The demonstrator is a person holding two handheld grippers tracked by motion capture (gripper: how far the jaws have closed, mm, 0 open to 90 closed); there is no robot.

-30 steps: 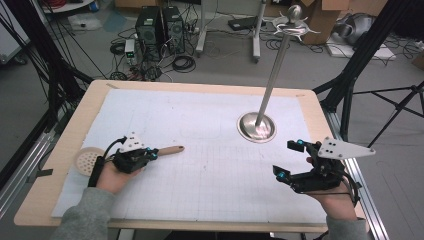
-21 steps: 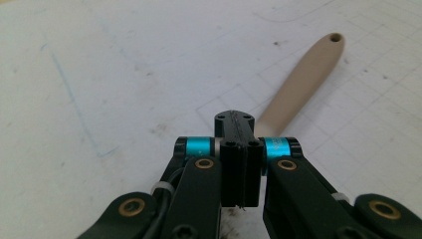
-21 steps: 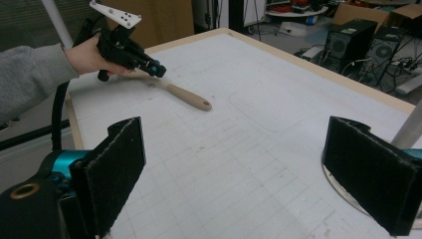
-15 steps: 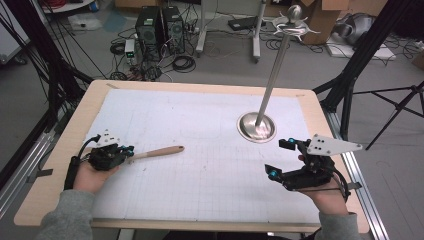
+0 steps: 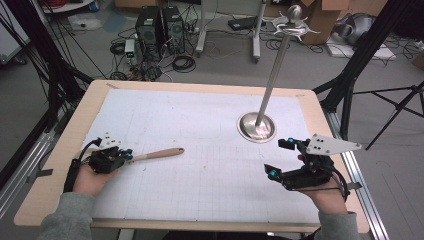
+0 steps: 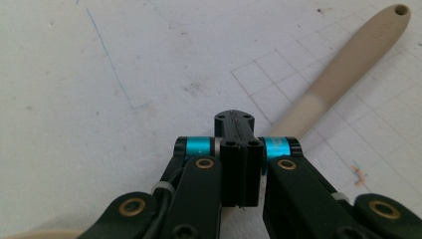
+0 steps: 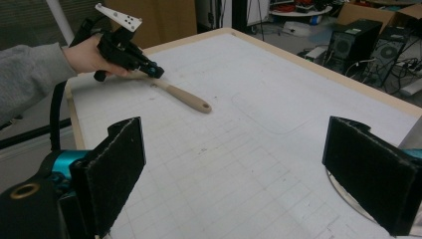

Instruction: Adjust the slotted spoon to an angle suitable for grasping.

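A beige wooden spoon (image 5: 160, 152) lies on the white gridded mat (image 5: 200, 120), its handle pointing right. My left gripper (image 5: 127, 156) sits over the spoon's left part, and the hand hides the spoon's head. In the left gripper view the jaws (image 6: 234, 119) are pressed together with nothing between them. The handle (image 6: 343, 59) runs out from under them to the upper right. My right gripper (image 5: 276, 157) hovers open at the table's right, its pads (image 7: 119, 164) wide apart and nothing between them. From the right gripper view, the left gripper (image 7: 154, 71) rests on the spoon (image 7: 186, 99).
A metal stand with a round base (image 5: 256, 126) and a tall pole topped by hooks (image 5: 292, 20) rises at the right rear of the mat, close to my right gripper. Computer towers (image 5: 157, 25), cables and tripod legs lie on the floor beyond the table.
My left gripper slid left along the spoon and now covers the round head that showed earlier. The spoon stayed in place. My right gripper drifted slightly left.
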